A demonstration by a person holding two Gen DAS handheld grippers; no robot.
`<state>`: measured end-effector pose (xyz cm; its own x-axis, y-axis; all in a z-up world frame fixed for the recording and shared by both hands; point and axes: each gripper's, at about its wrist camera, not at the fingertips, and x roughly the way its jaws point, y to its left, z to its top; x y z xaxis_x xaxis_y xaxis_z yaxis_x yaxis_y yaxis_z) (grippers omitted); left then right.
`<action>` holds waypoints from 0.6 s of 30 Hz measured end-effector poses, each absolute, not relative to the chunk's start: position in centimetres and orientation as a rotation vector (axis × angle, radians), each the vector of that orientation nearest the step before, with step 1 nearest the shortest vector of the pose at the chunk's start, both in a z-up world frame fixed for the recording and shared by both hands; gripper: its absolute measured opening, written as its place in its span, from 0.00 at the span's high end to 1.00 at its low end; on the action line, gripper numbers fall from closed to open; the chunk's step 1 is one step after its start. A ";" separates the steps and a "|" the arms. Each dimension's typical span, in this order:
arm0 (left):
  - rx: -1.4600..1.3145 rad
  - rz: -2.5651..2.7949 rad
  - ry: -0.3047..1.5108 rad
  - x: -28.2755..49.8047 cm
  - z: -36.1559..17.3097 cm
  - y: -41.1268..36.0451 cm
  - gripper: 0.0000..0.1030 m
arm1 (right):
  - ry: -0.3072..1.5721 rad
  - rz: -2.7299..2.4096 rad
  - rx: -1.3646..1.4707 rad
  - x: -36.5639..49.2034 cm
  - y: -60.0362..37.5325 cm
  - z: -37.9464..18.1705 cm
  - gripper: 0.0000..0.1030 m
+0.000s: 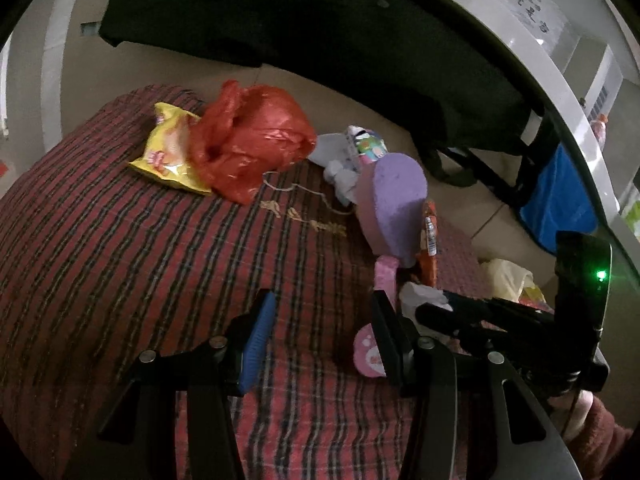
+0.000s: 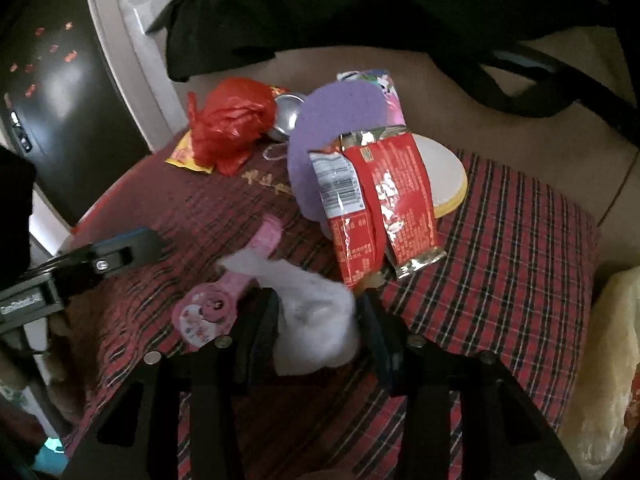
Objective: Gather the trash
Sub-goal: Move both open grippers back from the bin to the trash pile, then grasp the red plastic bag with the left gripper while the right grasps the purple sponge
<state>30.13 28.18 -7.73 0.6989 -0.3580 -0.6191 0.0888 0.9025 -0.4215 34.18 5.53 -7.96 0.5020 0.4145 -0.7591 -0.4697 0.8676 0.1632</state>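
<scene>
A round table (image 1: 120, 248) with a red plaid cloth carries trash. A red plastic bag (image 1: 248, 136) lies beside a yellow snack packet (image 1: 168, 152) at the far side. My left gripper (image 1: 320, 344) is open and empty over the cloth. My right gripper (image 2: 320, 320) is shut on a crumpled white tissue (image 2: 316, 320) and a red snack wrapper (image 2: 380, 196), which sticks up from the fingers. It also shows in the left wrist view (image 1: 448, 312). A pink toy watch (image 2: 216, 304) lies just left of it.
A purple foam disc (image 1: 396, 204) stands near the table's right side, with a colourful wrapper (image 1: 368, 148) and grey paper behind. A metal bowl (image 2: 288, 116) and a yellow-rimmed plate (image 2: 448, 172) sit at the back. A black cloth (image 1: 304, 16) hangs over a chair beyond.
</scene>
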 end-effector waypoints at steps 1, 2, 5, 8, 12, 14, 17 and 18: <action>-0.377 -0.253 0.753 30.1 -7.7 28.4 0.51 | 0.887 0.542 -0.062 34.0 5.4 -7.7 0.62; -0.377 -0.250 0.743 30.1 -7.6 28.6 0.51 | 0.876 0.540 -0.068 33.8 5.3 -7.5 0.62; -0.376 -0.253 0.705 31.1 -6.8 29.3 0.51 | 0.859 0.531 -0.095 33.2 4.7 -6.9 0.62; -0.327 -0.208 0.619 33.0 -5.0 30.1 0.51 | 0.843 0.525 -0.099 32.6 4.0 -6.5 0.62; -0.342 -0.163 0.537 37.0 -2.8 32.3 0.51 | 0.824 0.522 -0.092 32.0 3.1 -6.0 0.62; -0.361 -0.117 0.543 40.0 -2.6 33.3 0.50 | 0.823 0.519 -0.091 31.9 2.7 -5.9 0.62; -0.389 -0.098 0.610 43.3 -3.8 34.1 0.50 | 0.825 0.517 -0.089 31.8 2.4 -6.0 0.62; -0.396 -0.103 0.638 44.1 -4.5 34.1 0.48 | 0.826 0.515 -0.091 31.8 2.3 -5.9 0.62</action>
<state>44.08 34.11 -4.45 0.8009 -0.2140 -0.5592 -0.0265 0.9203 -0.3902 31.78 2.26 -5.93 0.5629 0.4017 -0.7223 -0.4713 0.8739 0.1188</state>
